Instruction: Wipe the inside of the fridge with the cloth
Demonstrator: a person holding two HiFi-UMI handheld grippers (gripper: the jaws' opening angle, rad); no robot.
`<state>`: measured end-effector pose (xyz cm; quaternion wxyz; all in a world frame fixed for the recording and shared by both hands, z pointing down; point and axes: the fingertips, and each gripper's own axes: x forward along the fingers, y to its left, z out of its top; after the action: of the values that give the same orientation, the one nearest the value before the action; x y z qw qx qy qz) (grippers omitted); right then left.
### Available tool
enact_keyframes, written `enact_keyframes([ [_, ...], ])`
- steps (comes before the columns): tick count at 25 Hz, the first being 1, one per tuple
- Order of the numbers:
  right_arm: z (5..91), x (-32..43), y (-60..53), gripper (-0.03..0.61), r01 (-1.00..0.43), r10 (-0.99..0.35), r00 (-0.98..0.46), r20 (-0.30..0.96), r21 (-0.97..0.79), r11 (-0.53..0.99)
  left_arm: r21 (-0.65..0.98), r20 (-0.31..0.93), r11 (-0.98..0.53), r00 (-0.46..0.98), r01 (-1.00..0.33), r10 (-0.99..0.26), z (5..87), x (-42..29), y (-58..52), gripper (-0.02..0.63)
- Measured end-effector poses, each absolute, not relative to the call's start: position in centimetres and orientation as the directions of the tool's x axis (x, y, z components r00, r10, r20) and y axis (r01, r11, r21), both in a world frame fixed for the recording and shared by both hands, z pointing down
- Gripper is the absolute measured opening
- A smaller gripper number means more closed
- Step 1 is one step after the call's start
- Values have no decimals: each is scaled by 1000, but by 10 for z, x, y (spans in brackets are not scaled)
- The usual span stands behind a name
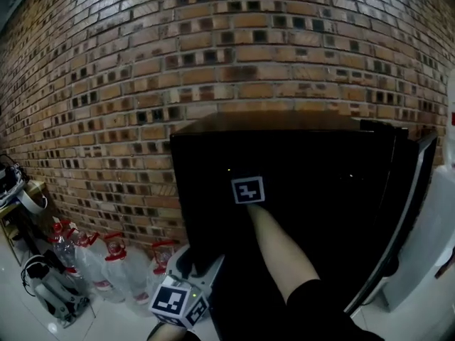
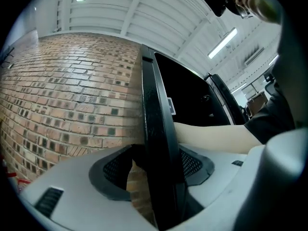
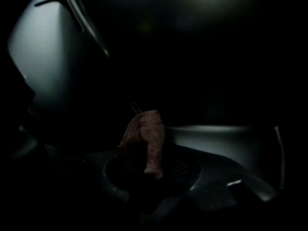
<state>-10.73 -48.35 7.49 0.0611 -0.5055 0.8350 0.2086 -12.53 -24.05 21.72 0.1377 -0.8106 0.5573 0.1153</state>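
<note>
Reaching into the black fridge (image 1: 298, 155) with the right gripper (image 3: 151, 166) clamped on the brown cloth (image 3: 147, 138), interior too dark to make out. Straddling the fridge's left wall edge with the left gripper (image 2: 156, 170), jaws apart; red-capped bottles (image 1: 114, 261) along the brick wall (image 1: 213, 48) beside it.

i see a brick wall (image 1: 213, 48) behind, clear bottles (image 1: 106, 265) with red caps along its foot, a grey bag (image 1: 57, 297) beside them.
</note>
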Motion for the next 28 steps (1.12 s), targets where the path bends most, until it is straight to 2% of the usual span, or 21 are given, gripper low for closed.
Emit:
enact_keyframes([
  [12, 64, -98, -499, 77, -878, -848, -427, -314, 369, 305, -84, -378, -322, 330, -943, -865, 216, -123, -247, 276],
  [25, 65, 14, -508, 77, -966, -914, -205, -351, 224, 131, -58, -409, -324, 318, -944, -855, 219, -126, -245, 276],
  [28, 70, 35, -510, 78, -974, -922, -159, -352, 210, 87, -43, -418, -310, 299, -950, -858, 220, -127, -244, 257],
])
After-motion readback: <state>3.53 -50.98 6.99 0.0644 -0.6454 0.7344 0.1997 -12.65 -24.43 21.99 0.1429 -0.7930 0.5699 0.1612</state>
